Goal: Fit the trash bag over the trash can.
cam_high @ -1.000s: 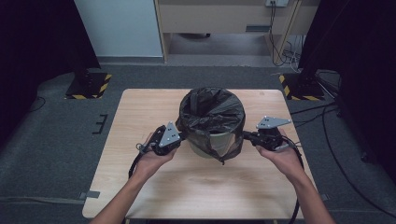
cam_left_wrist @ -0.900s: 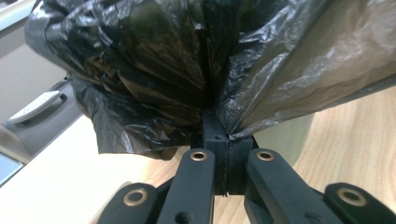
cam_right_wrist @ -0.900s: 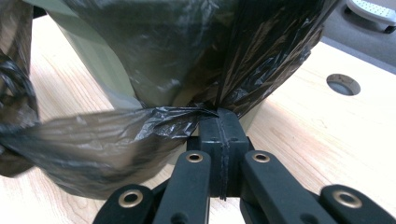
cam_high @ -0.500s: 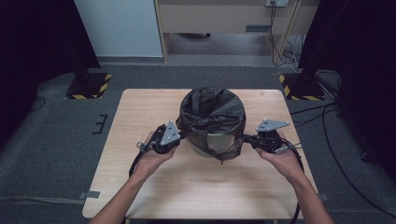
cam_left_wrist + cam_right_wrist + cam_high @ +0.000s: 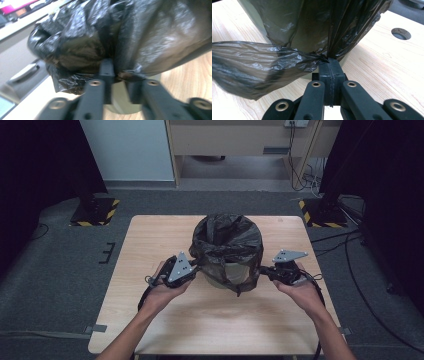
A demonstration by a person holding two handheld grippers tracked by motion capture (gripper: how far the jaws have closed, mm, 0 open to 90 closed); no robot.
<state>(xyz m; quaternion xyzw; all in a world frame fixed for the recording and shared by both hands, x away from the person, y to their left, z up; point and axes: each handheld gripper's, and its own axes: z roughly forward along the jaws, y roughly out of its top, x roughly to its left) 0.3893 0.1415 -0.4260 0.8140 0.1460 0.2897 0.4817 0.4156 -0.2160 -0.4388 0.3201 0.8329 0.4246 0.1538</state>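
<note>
**Bin liner gripped on both sides of the bin**

Bin liner [image 5: 226,245], a black plastic bag, sits draped over the mouth of a small round waste bin [image 5: 223,276] that stands near the middle of our light wooden table [image 5: 150,245], a little toward twelve o'clock from centre. We hold the left gripper [image 5: 196,266] at the bin's nine o'clock side and the right gripper [image 5: 261,270] at its three o'clock side, both close against the bag.

In the right gripper view, our right gripper [image 5: 329,62] has its jaws fully together, pinching a gathered pleat of the liner [image 5: 287,35] just above the tabletop [image 5: 382,60], with a loose flap trailing off toward nine o'clock. In the left gripper view, our left gripper [image 5: 120,75] has a slight gap between its jaws, which have just been easing apart; a crumpled fold of the liner [image 5: 125,37] lies between them, still caught at the tips.
</note>
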